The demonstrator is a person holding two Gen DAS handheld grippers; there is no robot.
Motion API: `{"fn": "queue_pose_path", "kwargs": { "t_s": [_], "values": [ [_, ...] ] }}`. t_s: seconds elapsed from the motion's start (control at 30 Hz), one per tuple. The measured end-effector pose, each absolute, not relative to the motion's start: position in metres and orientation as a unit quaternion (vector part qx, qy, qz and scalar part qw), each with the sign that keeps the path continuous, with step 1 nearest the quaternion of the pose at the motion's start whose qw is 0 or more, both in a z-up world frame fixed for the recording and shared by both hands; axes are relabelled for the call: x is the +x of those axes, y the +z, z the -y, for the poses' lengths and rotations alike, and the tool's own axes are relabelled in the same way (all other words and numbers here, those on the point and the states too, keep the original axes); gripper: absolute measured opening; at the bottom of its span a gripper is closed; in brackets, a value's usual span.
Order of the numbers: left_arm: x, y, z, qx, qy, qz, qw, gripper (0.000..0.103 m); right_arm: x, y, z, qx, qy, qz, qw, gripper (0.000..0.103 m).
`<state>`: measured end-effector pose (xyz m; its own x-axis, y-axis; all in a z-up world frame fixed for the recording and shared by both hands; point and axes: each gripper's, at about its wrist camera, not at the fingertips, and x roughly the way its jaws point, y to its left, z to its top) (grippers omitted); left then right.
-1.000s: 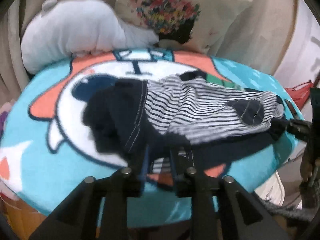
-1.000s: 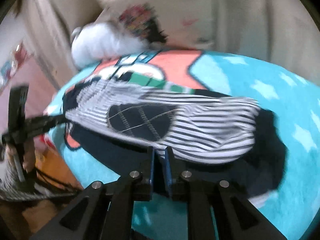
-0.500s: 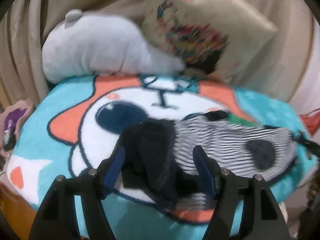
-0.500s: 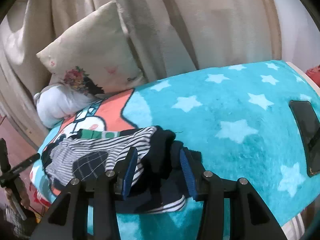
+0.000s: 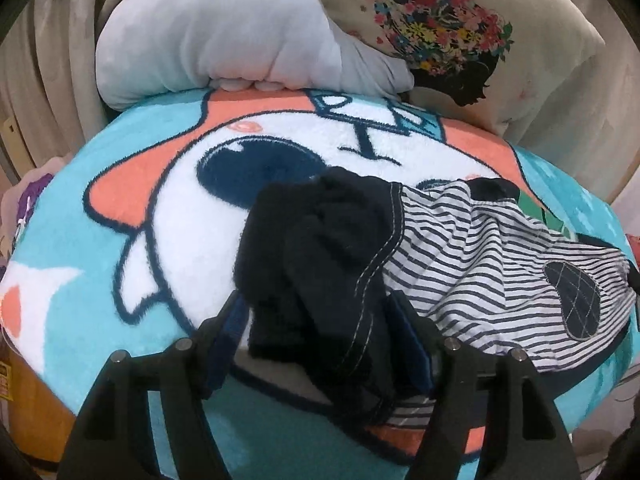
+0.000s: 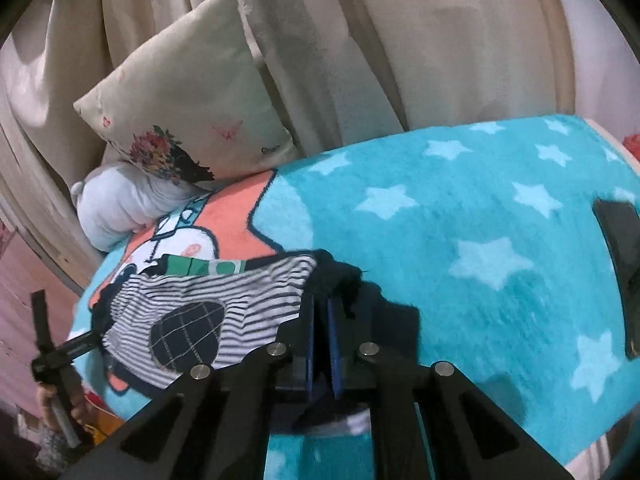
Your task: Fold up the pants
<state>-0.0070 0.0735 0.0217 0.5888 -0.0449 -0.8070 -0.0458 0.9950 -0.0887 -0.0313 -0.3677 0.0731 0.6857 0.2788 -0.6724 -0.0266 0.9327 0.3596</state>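
Observation:
Striped pants (image 5: pixel 480 260) with a dark checked patch and navy ends lie crumpled on a cartoon blanket (image 5: pixel 160 240). My left gripper (image 5: pixel 320 320) is open, its fingers standing either side of the bunched navy end without squeezing it. In the right wrist view the pants (image 6: pixel 208 300) stretch leftward from my right gripper (image 6: pixel 320 312), which is shut on the navy fabric at their right end. At the far left of that view the left gripper (image 6: pixel 92 338) shows as black bars in a person's hand (image 6: pixel 52 400).
A grey plush pillow (image 5: pixel 220 40) and a floral cushion (image 5: pixel 440 32) lean against beige drapes behind the blanket. A dark flat object (image 6: pixel 624 272) lies on the starred turquoise part (image 6: pixel 460 220) to the right. The blanket's edge drops off close below the grippers.
The left gripper's jaws went from nearly shut to wide and came down over the navy end. The right gripper opened, shifted to the pants' right end and closed there.

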Motion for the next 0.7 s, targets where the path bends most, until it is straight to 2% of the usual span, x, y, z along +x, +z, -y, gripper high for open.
{"fn": "queue_pose_path", "kwargs": {
  "t_s": [0.13, 0.2, 0.23, 0.27, 0.3, 0.33, 0.37, 0.53, 0.57, 0.6, 0.63, 0.7],
  "values": [
    [-0.007, 0.019, -0.072, -0.040, 0.002, -0.446, 0.894, 0.076, -0.041, 0.063, 0.379, 0.127, 0.007, -0.410, 0.903, 0.006],
    [-0.007, 0.019, -0.073, -0.040, 0.003, -0.444, 0.895, 0.076, -0.044, 0.062, 0.391, 0.172, 0.025, -0.398, 0.901, 0.009],
    [-0.007, 0.019, -0.073, -0.040, 0.002, -0.444, 0.895, 0.076, -0.044, 0.063, 0.398, 0.211, 0.047, -0.389, 0.896, 0.014],
    [-0.007, 0.019, -0.073, -0.041, 0.002, -0.444, 0.895, 0.076, -0.042, 0.064, 0.401, 0.241, 0.065, -0.378, 0.892, 0.039],
    [-0.007, 0.019, -0.073, -0.042, 0.002, -0.444, 0.895, 0.076, -0.040, 0.065, 0.402, 0.257, 0.076, -0.370, 0.889, 0.074],
    [-0.008, 0.019, -0.073, -0.044, 0.001, -0.444, 0.895, 0.076, -0.036, 0.066, 0.402, 0.272, 0.094, -0.359, 0.888, 0.084],
    [-0.009, 0.020, -0.073, -0.046, 0.001, -0.444, 0.895, 0.076, -0.030, 0.064, 0.399, 0.276, 0.102, -0.356, 0.887, 0.087],
    [-0.016, 0.024, -0.075, -0.063, -0.008, -0.444, 0.894, 0.076, 0.000, 0.044, 0.375, 0.217, 0.063, -0.411, 0.883, 0.087],
    [-0.018, 0.026, -0.076, -0.069, -0.009, -0.442, 0.894, 0.076, 0.001, 0.043, 0.368, 0.199, 0.058, -0.408, 0.889, 0.080],
    [-0.019, 0.028, -0.079, -0.076, -0.008, -0.439, 0.895, 0.076, 0.003, 0.043, 0.357, 0.178, 0.068, -0.417, 0.889, 0.051],
    [-0.021, 0.031, -0.082, -0.082, -0.005, -0.435, 0.897, 0.076, 0.006, 0.042, 0.353, 0.183, 0.088, -0.429, 0.880, 0.037],
    [-0.024, 0.037, -0.088, -0.094, 0.005, -0.423, 0.901, 0.076, 0.010, 0.046, 0.348, 0.188, 0.117, -0.432, 0.874, 0.029]
  ]
}}
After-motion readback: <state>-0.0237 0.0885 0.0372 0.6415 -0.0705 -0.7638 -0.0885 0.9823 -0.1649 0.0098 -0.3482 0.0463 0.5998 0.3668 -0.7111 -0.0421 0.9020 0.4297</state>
